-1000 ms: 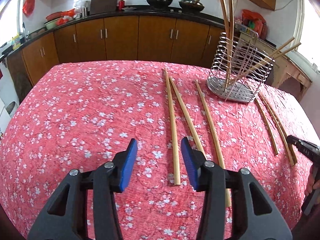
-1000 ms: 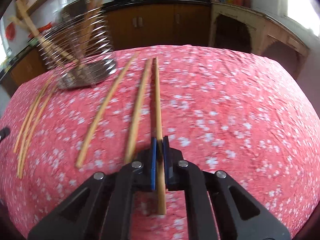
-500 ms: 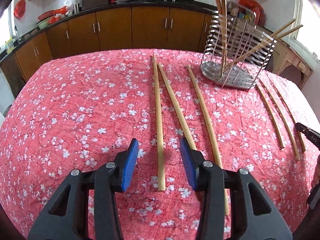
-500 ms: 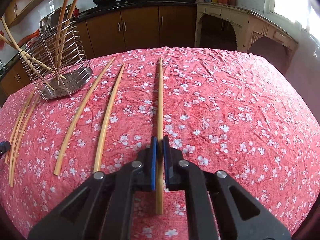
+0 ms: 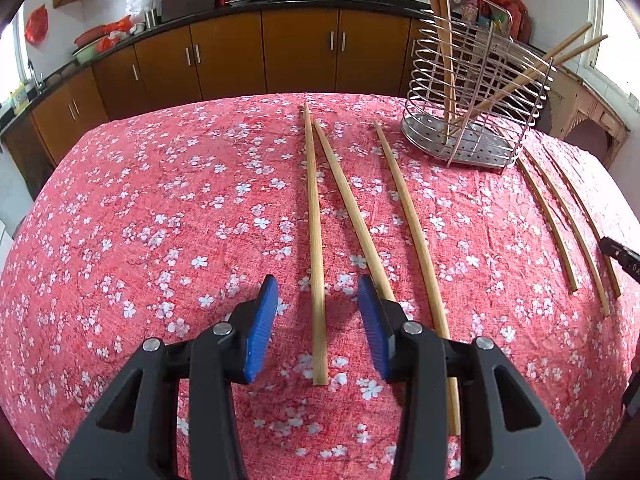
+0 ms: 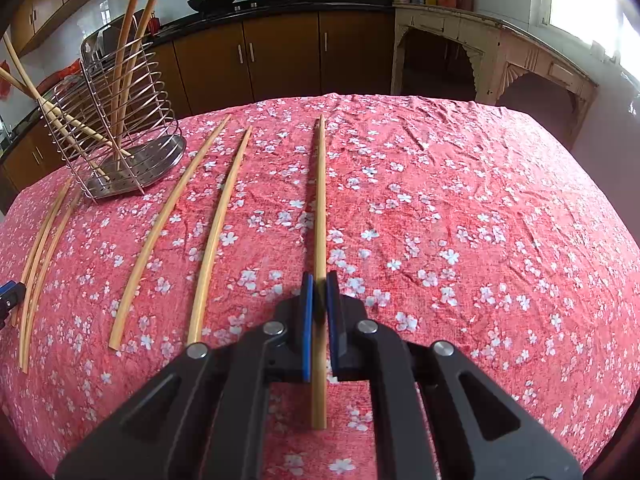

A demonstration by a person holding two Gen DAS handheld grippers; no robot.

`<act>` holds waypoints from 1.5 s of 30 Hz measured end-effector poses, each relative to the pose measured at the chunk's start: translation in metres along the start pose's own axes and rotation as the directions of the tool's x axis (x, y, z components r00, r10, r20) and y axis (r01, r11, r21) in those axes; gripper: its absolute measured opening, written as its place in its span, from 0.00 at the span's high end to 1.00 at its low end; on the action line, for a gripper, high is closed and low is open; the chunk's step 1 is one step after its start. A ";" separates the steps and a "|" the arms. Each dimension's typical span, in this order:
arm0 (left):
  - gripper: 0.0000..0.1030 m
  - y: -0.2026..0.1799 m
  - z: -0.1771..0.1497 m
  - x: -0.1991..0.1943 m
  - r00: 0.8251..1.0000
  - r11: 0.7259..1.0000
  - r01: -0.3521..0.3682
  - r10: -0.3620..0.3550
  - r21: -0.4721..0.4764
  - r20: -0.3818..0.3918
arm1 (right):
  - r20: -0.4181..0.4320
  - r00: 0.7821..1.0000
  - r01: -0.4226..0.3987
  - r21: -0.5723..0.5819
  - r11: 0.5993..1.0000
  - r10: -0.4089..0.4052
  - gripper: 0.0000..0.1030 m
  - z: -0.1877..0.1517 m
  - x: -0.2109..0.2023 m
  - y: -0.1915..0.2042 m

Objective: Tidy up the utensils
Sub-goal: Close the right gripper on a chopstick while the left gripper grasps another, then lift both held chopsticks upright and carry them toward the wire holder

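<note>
Bamboo-coloured wooden chopsticks lie lengthwise on a round table covered in a red cloth with white blossoms (image 5: 140, 208).

**Step in hand.** Both grippers are at the pick-up stage.
- The right gripper (image 6: 318, 308) is closed on the rightmost long chopstick (image 6: 320, 200); its blue pads pinch the stick near its near end, and the far end still lies on the cloth.
- The left gripper (image 5: 314, 320) stands partly open and holds nothing. The leftmost chopstick of the middle group (image 5: 314, 240) runs between its pads without visible contact.
- Two more sticks lie just beside it on its right: one (image 5: 348, 208) passes behind the right pad, the other (image 5: 408, 220) lies further out.

**Destination.** A silver wire utensil rack with a perforated steel base (image 5: 468, 120) stands at the far side of the table and already holds several sticks leaning against its rings.

**Next move (judgement).** The left jaws need to close squarely on the centred stick, then both sticks should be lifted, tipped upright and lowered into the rack from above.

**Clearances.**
- The neighbouring stick sits close to the left gripper's right pad; a skewed closure could catch it.
- Three thin sticks (image 5: 560, 216) lie between the two grippers, near the rack.
- Open cloth lies to the left and to the right of the sticks.
- The table edge is near the sticks' near ends.
</note>
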State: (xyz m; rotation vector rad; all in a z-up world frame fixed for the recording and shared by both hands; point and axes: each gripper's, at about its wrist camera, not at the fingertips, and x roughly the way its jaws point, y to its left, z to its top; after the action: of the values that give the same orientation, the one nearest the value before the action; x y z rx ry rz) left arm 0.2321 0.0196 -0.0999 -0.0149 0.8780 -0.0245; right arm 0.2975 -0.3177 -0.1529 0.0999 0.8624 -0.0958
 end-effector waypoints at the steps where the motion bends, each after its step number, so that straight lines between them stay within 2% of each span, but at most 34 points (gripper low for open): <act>1: 0.60 0.003 0.000 -0.001 1.000 1.000 0.014 -0.014 -0.016 0.003 | 0.000 1.000 -0.001 0.001 1.000 0.001 0.92 0.000 0.000 0.000; 4: 0.60 0.006 -0.001 -0.002 1.000 0.999 0.025 -0.025 -0.028 0.005 | -0.001 1.000 -0.006 0.006 1.000 0.006 0.92 0.001 0.000 0.000; 11: 0.61 -0.002 0.000 -0.001 1.000 1.000 -0.014 0.014 0.000 -0.002 | -0.005 1.000 -0.014 0.007 1.000 0.015 0.92 0.001 0.000 -0.001; 13: 0.65 -0.007 0.000 0.000 0.999 0.999 -0.048 0.048 0.013 -0.004 | -0.006 1.000 -0.011 -0.007 1.000 0.011 0.92 -0.001 -0.001 0.001; 19: 0.75 -0.009 0.002 0.002 0.997 0.997 -0.083 0.083 -0.003 -0.004 | -0.013 1.000 -0.021 -0.023 1.000 0.020 0.92 -0.009 -0.009 0.005; 22: 0.86 -0.012 0.001 0.001 0.996 0.996 -0.094 0.094 0.000 -0.002 | -0.014 1.000 -0.024 -0.025 0.999 0.024 0.92 -0.012 -0.012 0.005; 23: 0.93 -0.013 0.001 0.001 0.996 0.996 -0.094 0.094 0.001 -0.002 | -0.013 1.000 -0.026 -0.026 0.999 0.026 0.92 -0.012 -0.013 0.005; 28: 0.94 -0.012 -0.001 -0.002 0.995 0.995 -0.097 0.097 -0.009 -0.003 | -0.014 0.999 -0.047 -0.007 0.999 0.047 0.93 -0.017 -0.018 0.000; 35: 0.94 -0.006 -0.011 -0.015 0.996 0.996 -0.084 0.084 -0.023 0.001 | 0.014 0.999 -0.036 -0.001 0.999 0.036 0.93 -0.023 -0.038 -0.009; 45: 0.94 0.005 -0.010 -0.053 0.994 0.997 -0.069 0.071 -0.033 0.080 | 0.099 0.994 -0.036 -0.024 0.999 0.038 0.93 -0.018 -0.083 -0.010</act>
State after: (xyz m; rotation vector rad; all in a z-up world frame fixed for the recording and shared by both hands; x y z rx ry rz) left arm 0.1905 0.0255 -0.0652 -0.0133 0.7971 0.0544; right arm 0.2295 -0.3218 -0.1018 0.0898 0.7619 -0.0558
